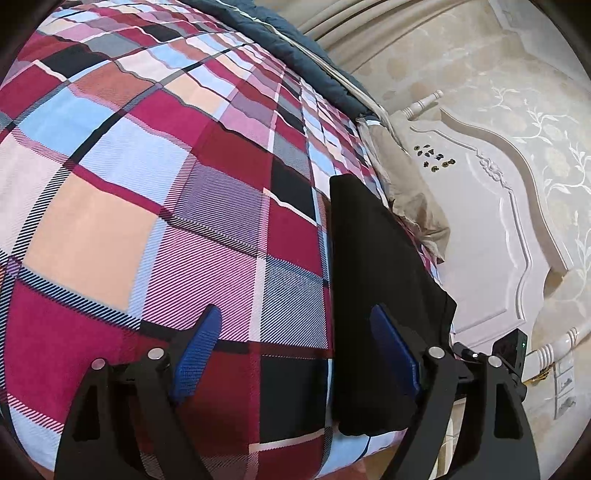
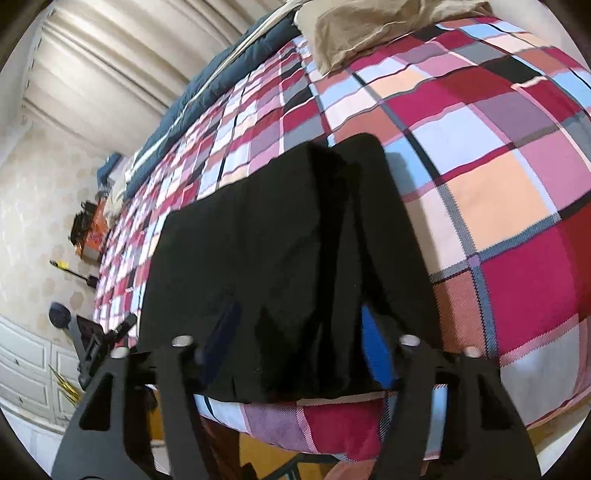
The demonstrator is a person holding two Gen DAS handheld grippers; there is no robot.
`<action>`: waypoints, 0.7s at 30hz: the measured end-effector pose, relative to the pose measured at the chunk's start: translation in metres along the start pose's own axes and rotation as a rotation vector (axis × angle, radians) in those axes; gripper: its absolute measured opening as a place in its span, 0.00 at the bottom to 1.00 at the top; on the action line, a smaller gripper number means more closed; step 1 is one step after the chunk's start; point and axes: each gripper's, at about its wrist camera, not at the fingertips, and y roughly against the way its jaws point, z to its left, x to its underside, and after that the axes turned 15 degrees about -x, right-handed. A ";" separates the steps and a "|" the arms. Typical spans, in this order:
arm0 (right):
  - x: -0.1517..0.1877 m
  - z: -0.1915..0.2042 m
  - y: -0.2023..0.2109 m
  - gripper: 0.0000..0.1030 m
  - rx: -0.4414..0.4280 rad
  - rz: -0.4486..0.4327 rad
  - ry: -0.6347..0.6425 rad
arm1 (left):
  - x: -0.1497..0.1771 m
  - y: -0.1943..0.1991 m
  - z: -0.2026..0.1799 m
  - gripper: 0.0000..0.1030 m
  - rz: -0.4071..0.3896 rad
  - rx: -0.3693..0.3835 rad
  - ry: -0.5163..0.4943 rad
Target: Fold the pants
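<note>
Checked bedding (image 1: 147,192) in red, pink, blue and peach covers the bed under both grippers. Left gripper (image 1: 295,354) stands wide open with nothing between its blue pads (image 1: 197,354); one pad lies over the black pants (image 1: 373,280). Right gripper (image 2: 299,343) straddles the folded pants (image 2: 280,236) near the bed's edge; whether its pads press the cloth I cannot tell. A beige pillow (image 2: 369,26) lies well beyond.
</note>
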 end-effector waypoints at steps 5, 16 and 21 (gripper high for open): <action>-0.004 0.011 0.000 0.12 0.010 0.016 0.071 | 0.001 -0.001 0.001 0.81 -0.005 0.008 -0.004; -0.024 -0.026 0.023 0.09 -0.001 -0.015 0.015 | 0.008 -0.004 -0.014 0.81 0.056 0.122 0.025; -0.021 -0.053 0.024 0.12 -0.115 -0.045 -0.085 | 0.015 -0.012 -0.025 0.81 0.081 0.121 0.001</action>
